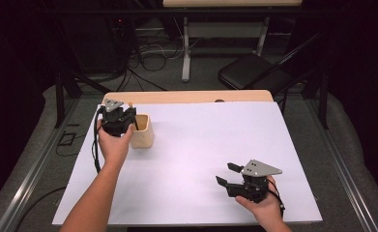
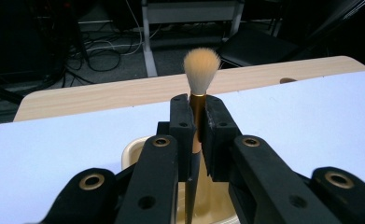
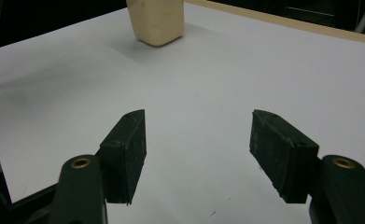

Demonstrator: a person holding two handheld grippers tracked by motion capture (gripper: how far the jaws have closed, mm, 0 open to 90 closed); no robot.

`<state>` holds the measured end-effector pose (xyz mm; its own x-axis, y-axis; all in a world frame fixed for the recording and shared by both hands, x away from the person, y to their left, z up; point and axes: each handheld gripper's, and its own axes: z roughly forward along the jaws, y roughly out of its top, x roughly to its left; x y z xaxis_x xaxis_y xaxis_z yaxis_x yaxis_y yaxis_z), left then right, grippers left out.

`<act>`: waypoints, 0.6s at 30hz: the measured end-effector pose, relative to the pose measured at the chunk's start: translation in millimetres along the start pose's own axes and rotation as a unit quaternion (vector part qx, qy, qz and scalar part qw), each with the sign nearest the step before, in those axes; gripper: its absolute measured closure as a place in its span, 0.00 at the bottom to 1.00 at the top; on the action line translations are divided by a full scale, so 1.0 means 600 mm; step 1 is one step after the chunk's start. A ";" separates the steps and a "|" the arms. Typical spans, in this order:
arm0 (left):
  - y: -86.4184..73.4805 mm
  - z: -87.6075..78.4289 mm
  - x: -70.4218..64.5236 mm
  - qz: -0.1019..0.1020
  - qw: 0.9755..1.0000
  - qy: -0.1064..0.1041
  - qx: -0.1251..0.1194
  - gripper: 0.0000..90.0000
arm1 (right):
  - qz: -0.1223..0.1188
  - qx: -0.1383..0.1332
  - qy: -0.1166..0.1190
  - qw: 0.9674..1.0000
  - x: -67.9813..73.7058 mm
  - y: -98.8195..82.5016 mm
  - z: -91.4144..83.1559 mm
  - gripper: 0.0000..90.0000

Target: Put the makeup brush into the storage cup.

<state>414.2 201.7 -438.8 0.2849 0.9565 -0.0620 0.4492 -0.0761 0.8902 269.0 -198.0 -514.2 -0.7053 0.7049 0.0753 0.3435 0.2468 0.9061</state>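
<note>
Soft cream-bristled brush (image 2: 201,70) with gold ferrule and dark handle, upright, clamped by left gripper (image 2: 197,122) over beige cup (image 1: 142,131). Right gripper (image 1: 230,175) at five o'clock on the white table (image 1: 215,140), jaws wide apart, holding nothing.

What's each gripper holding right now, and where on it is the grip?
The left gripper clamps a brush by its gold ferrule just under the bristles, handle reaching down into the beige cup. The right gripper is open, holding nothing.

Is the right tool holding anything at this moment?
No: in the right gripper view the right tool has its jaws wide apart with nothing but the bare white table between them.
</note>
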 end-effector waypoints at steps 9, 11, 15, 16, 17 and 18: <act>-0.006 0.000 0.003 0.000 1.000 0.001 0.003 0.93 | -0.003 0.001 0.000 1.000 0.003 0.000 0.001 0.40; -0.008 0.000 0.004 0.000 1.000 0.002 0.004 0.93 | -0.003 0.003 0.001 1.000 0.002 0.000 0.001 0.40; -0.012 0.003 0.004 0.001 1.000 0.002 0.007 0.93 | -0.002 0.002 0.000 1.000 0.001 -0.001 0.002 0.40; -0.014 0.003 0.004 0.000 1.000 0.001 0.007 0.93 | -0.003 0.002 0.000 1.000 0.001 -0.001 0.002 0.40; -0.015 0.004 0.005 0.000 1.000 0.001 0.008 0.93 | -0.002 0.002 0.000 1.000 0.002 -0.001 0.002 0.40; -0.016 0.004 0.005 0.000 1.000 0.002 0.009 0.93 | -0.002 0.001 0.000 1.000 0.002 -0.002 0.002 0.40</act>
<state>413.0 204.5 -448.7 0.2815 0.9576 -0.0612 0.4641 -0.0800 0.8822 268.7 -196.7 -515.5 -0.7061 0.7045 0.0714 0.3422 0.2512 0.9054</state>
